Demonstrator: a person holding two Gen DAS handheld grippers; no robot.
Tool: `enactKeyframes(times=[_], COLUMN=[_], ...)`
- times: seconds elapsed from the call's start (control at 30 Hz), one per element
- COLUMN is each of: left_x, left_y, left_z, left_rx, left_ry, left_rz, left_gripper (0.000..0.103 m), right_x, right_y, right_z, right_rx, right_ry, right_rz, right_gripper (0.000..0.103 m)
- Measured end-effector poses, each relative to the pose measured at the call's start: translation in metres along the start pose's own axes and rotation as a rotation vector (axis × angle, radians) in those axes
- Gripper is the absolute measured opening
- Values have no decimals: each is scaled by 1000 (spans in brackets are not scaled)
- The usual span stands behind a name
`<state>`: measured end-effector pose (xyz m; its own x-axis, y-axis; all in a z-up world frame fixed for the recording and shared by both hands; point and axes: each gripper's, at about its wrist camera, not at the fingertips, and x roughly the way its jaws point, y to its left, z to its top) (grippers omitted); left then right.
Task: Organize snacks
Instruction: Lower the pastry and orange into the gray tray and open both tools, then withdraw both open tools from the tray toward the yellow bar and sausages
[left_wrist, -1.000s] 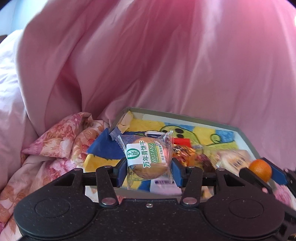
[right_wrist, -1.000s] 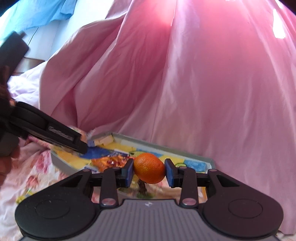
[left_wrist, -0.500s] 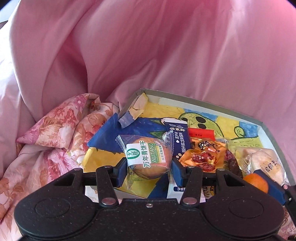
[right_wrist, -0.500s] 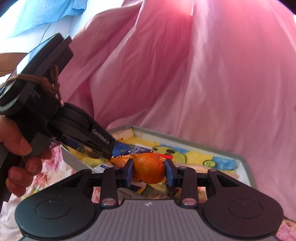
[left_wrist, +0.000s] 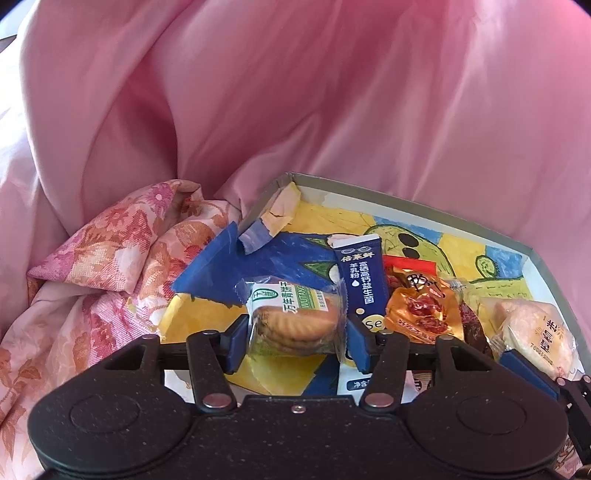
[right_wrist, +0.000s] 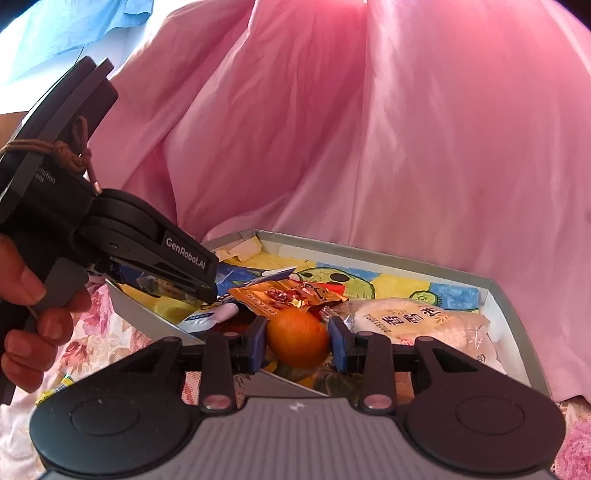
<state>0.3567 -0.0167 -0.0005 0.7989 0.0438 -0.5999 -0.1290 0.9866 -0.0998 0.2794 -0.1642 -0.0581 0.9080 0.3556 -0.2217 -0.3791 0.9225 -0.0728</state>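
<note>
A shallow grey box (left_wrist: 369, 188) with a cartoon-painted floor holds several snacks. My left gripper (left_wrist: 295, 343) hangs low over its near left part and its jaws are opening. A wrapped biscuit pack (left_wrist: 295, 317) with a green label lies between them, with gaps beside the pads. From the right wrist view, the left gripper (right_wrist: 207, 291) reaches in from the left, held by a hand (right_wrist: 29, 306). My right gripper (right_wrist: 297, 345) is shut on a tangerine (right_wrist: 297, 338) just over the box's near rim.
In the box lie a dark blue stick pack (left_wrist: 364, 280), a gold date packet (left_wrist: 421, 314) and a wrapped pastry (left_wrist: 535, 332). A pink sheet (left_wrist: 332, 92) rises behind the box. Floral bedding (left_wrist: 110, 251) bunches at its left.
Both grippers moved forward and down over the box. The left jaws widened and the biscuit pack tipped flatter between them. The tangerine stayed clamped in the right gripper.
</note>
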Motion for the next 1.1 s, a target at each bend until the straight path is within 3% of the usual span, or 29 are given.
enactKeyframes(times=[0.27, 0.63, 0.9, 1.1], left_x=[-20, -105, -170, -217], left_y=[-3, 9, 12, 20], left_z=[0, 9, -13, -52], left_rx=[7, -9, 0, 25], left_ry=[-25, -229, -361, -505], left_rz=[10, -17, -1, 101], left_gripper=[78, 95, 99, 101], right_x=[-3, -64, -118, -160], right_y=[3, 9, 13, 15], right_z=[4, 36, 48, 39], right_rx=[-7, 3, 36, 72], right_ry=[-30, -187, -256, -290], right_rz=[-17, -74, -118, -167], right_gripper=[61, 99, 103, 103])
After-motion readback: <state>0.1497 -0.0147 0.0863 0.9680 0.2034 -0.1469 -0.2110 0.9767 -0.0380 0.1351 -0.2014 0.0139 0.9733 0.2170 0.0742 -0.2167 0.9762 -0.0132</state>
